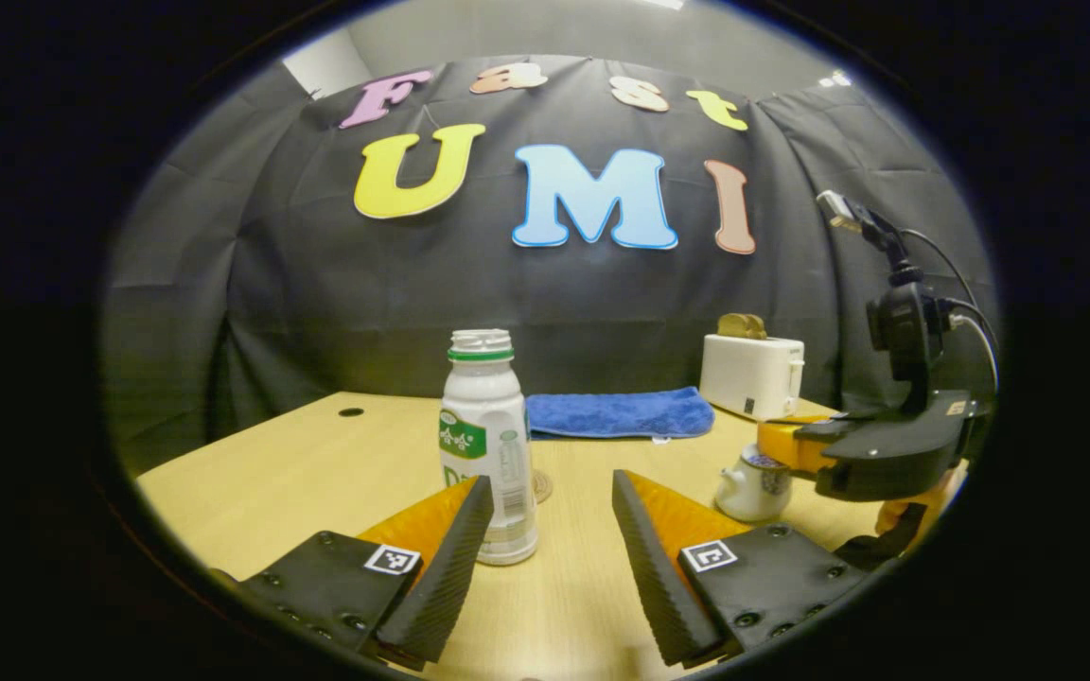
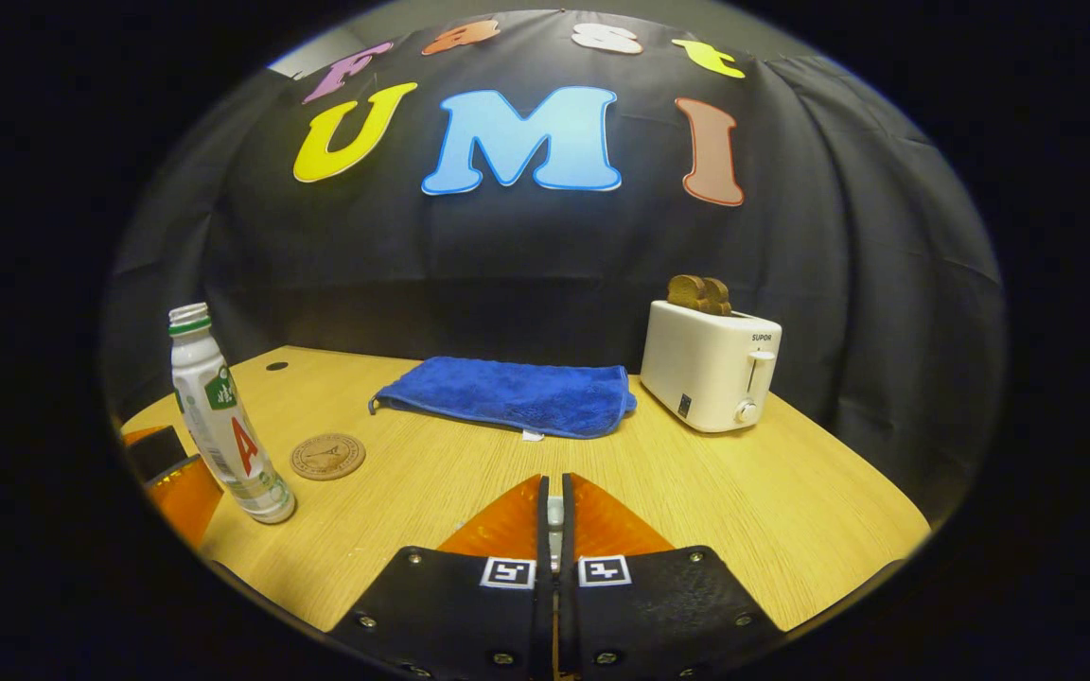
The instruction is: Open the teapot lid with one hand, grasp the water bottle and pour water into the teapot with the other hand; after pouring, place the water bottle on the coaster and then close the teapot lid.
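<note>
Left tool [image 1: 545, 515] spread wide, white plastic uncapped bottle [image 1: 488, 445] upright on tabletop [image 1: 299, 463] just ahead. Right tool [image 2: 553, 506] pressed together over white teapot [image 1: 748, 484]; contents unclear.

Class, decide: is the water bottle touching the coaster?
Apart. The right gripper view shows bare table between the water bottle and the coaster.

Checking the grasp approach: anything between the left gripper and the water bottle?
Nothing visible. The left gripper is open, and the water bottle stands upright on the table just ahead, beside its left finger, with no object between.
</note>
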`<state>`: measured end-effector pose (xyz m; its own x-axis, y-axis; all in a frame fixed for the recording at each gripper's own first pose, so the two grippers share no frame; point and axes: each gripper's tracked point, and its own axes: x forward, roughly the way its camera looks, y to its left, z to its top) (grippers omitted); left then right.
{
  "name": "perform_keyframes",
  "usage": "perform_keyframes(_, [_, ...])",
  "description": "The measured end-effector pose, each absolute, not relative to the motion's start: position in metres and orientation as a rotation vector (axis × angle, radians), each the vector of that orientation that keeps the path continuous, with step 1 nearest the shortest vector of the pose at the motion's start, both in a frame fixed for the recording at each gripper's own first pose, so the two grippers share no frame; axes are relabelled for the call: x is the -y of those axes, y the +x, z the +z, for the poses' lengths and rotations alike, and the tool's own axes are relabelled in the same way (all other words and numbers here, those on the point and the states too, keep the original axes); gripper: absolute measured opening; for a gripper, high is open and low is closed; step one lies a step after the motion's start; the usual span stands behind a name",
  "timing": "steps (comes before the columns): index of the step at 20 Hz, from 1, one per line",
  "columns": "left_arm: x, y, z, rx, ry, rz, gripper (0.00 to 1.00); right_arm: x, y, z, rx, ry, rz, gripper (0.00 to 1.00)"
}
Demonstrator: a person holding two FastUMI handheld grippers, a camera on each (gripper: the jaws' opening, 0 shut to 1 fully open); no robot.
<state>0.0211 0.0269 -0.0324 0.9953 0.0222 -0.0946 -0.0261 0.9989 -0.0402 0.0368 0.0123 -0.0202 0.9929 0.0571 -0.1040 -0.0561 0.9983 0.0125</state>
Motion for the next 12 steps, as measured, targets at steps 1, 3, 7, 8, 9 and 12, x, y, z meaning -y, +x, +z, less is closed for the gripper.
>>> perform_keyframes(1, [-0.029,0.024,-0.032,-0.095,-0.035,0.026,0.89,-0.012,0.035,-0.016,-0.096,0.008,0.056,0.02])
perform_keyframes(3, [-0.033,0.025,-0.032,-0.09,-0.031,0.037,0.83,-0.011,0.03,-0.01,-0.081,0.01,0.06,0.02])
perform_keyframes(7, [-0.048,0.025,-0.036,-0.09,-0.038,0.082,0.9,-0.001,0.02,0.007,-0.042,0.013,0.053,0.02])
perform_keyframes(8, [-0.051,0.026,-0.037,-0.092,-0.039,0.09,0.9,0.002,0.018,0.01,-0.035,0.017,0.049,0.02])
perform_keyframes(9, [-0.054,0.027,-0.037,-0.089,-0.038,0.098,0.9,0.005,0.016,0.014,-0.028,0.024,0.047,0.02])
perform_keyframes(12, [-0.064,0.034,-0.04,-0.079,-0.02,0.119,0.95,0.012,0.01,0.02,-0.016,0.05,0.042,0.02])
